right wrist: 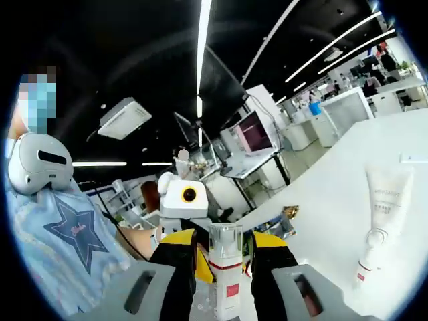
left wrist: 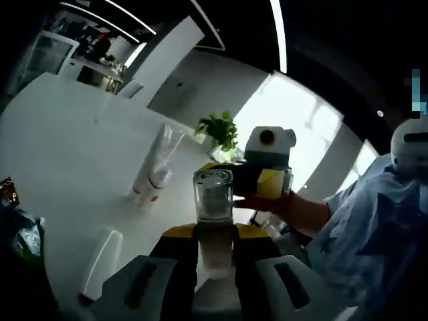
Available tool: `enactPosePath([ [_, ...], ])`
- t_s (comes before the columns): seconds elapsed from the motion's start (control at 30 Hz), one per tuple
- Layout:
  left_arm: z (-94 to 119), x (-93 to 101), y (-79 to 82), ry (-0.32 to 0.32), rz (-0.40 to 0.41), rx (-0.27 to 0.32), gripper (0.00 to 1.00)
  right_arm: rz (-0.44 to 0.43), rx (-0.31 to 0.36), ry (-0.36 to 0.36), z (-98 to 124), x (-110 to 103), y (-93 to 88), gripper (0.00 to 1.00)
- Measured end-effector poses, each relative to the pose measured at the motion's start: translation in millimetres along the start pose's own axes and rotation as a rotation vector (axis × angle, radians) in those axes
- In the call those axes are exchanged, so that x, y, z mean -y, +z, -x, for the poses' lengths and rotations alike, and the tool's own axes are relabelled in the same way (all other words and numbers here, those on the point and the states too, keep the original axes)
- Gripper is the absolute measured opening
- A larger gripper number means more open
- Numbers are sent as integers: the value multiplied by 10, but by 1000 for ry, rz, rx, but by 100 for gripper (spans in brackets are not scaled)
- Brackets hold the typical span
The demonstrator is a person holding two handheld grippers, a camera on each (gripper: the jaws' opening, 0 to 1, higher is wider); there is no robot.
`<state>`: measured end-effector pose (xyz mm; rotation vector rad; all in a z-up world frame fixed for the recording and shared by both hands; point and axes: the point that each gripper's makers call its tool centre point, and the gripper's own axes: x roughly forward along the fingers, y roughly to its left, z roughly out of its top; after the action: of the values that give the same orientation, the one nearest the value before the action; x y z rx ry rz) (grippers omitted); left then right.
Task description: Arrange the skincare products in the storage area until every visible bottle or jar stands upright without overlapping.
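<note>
Both hand-held grippers, left and right, clamp one clear-capped bottle above the white surface near two soft tubes; rigid, likely slippery, best held mid-body.

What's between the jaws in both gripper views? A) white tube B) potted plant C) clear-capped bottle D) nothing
C: the bottle with its clear cap stands between the left gripper jaws, and it sits between the right gripper jaws too; a white tube lies apart on the table.
</note>
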<state>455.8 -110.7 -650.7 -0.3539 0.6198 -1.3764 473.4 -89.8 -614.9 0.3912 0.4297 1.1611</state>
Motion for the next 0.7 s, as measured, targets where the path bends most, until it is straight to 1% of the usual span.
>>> enactPosePath([
  [0.03,-11,37,-14,-13,-10,-8,16,4,-13,11,-3,-24,-24,16],
  [0.07,-17,70,-28,-31,-18,-14,16,8,-25,20,-2,-49,-46,15],
  [0.1,-21,83,-37,-37,-14,-18,16,3,-23,28,-5,-65,-43,15],
  [0.13,-27,108,-37,-50,-25,-20,16,-1,-35,48,-7,-104,-61,14],
  [0.2,-30,139,-44,-68,-28,-26,16,-11,-41,58,0,-129,-69,14],
  [0.3,-32,188,-44,-96,-25,-26,17,-62,-54,71,31,-168,-57,13],
  [0.37,-30,184,-8,-107,-8,1,17,-81,-48,53,36,-151,-30,13],
  [0.43,-28,171,0,-102,-5,4,17,-76,-48,27,25,-140,-24,13],
  [0.5,-33,146,3,-89,-11,7,17,-60,-58,-5,8,-118,-41,13],
  [0.57,-46,91,-4,-55,-34,11,19,-53,-63,-23,0,-109,-53,11],
  [0.6,-44,100,-9,-59,-39,8,19,-38,-64,-38,2,-88,-57,11],
  [0.7,-49,118,-15,-64,-32,6,20,-44,-66,-34,7,-100,-69,11],
])
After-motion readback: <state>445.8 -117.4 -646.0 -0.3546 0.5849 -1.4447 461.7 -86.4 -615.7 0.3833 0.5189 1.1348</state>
